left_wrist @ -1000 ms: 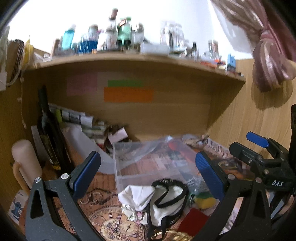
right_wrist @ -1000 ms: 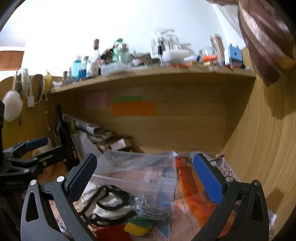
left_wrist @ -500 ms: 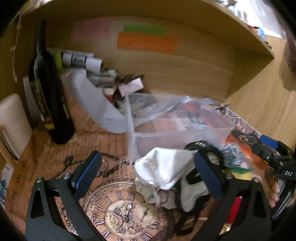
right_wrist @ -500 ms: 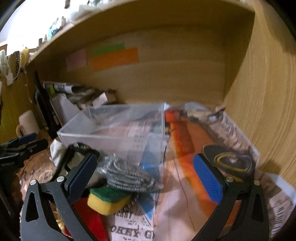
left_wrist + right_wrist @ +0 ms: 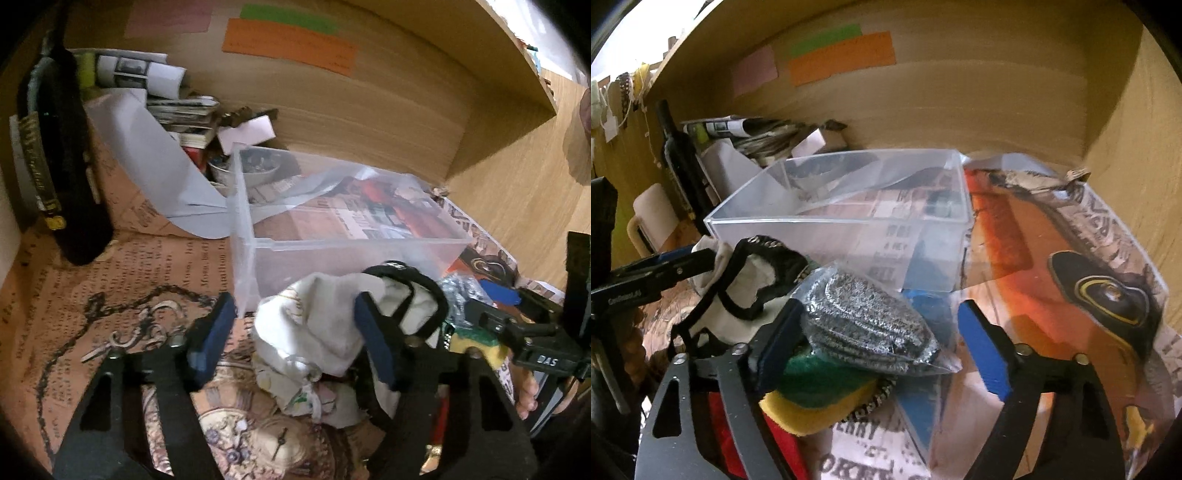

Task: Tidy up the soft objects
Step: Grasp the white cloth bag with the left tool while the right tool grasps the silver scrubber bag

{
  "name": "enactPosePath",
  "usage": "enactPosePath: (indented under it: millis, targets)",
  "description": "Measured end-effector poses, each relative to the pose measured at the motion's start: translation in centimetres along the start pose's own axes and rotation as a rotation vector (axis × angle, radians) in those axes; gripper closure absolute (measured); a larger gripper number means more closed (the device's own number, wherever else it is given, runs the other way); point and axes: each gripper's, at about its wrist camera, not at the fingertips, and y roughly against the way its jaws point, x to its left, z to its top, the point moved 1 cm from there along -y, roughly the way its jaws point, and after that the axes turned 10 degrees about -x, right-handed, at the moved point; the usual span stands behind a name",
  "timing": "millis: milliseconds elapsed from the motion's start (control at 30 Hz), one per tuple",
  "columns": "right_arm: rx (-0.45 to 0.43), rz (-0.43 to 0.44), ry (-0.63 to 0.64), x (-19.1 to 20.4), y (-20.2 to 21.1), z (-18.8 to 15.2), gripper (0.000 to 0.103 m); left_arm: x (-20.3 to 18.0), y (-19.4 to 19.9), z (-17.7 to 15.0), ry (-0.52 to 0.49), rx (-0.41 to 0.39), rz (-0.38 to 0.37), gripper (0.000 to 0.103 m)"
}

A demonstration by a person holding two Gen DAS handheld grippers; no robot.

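Note:
A clear plastic bin [image 5: 280, 240] [image 5: 827, 221] stands on the desk. In front of it lies a pile of soft things: a crumpled white cloth [image 5: 314, 325], a white bag with black straps [image 5: 413, 295] [image 5: 753, 273], a bagged steel scourer [image 5: 864, 317] and a yellow-green sponge [image 5: 820, 398] [image 5: 476, 343]. My left gripper [image 5: 295, 339] is open, its jaws either side of the white cloth. My right gripper [image 5: 879, 343] is open, its jaws either side of the scourer.
A dark wine bottle [image 5: 62, 155] stands at the left by a cream mug [image 5: 653, 218]. Rolled newspapers [image 5: 147, 74] and papers lie at the back under a wooden shelf. Printed paper [image 5: 110, 280] covers the desk. A wooden wall [image 5: 1137, 147] closes the right side.
Both grippers have tilted down and moved forward onto the pile. The left now straddles the white cloth, the right straddles the scourer. Both stay open.

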Motion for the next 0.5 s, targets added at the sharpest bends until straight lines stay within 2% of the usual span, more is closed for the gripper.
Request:
enactPosePath:
  millis: [33,200,400,500]
  targets:
    - [0.005,0.008,-0.003,0.0,-0.1,0.0,0.035,-0.1,-0.2,0.0,0.002,0.006,-0.012,0.052]
    - [0.008,0.012,0.013,0.3,-0.3,0.0,0.051,-0.7,-0.1,-0.1,-0.012,0.004,-0.028,0.075]
    - [-0.018,-0.003,0.008,-0.1,0.3,0.2,0.069,-0.6,1.5,0.4,0.014,-0.023,-0.018,0.084]
    - [-0.039,-0.008,0.01,-0.2,0.7,0.3,0.074,-1.0,2.9,0.9,-0.004,-0.063,-0.012,0.087]
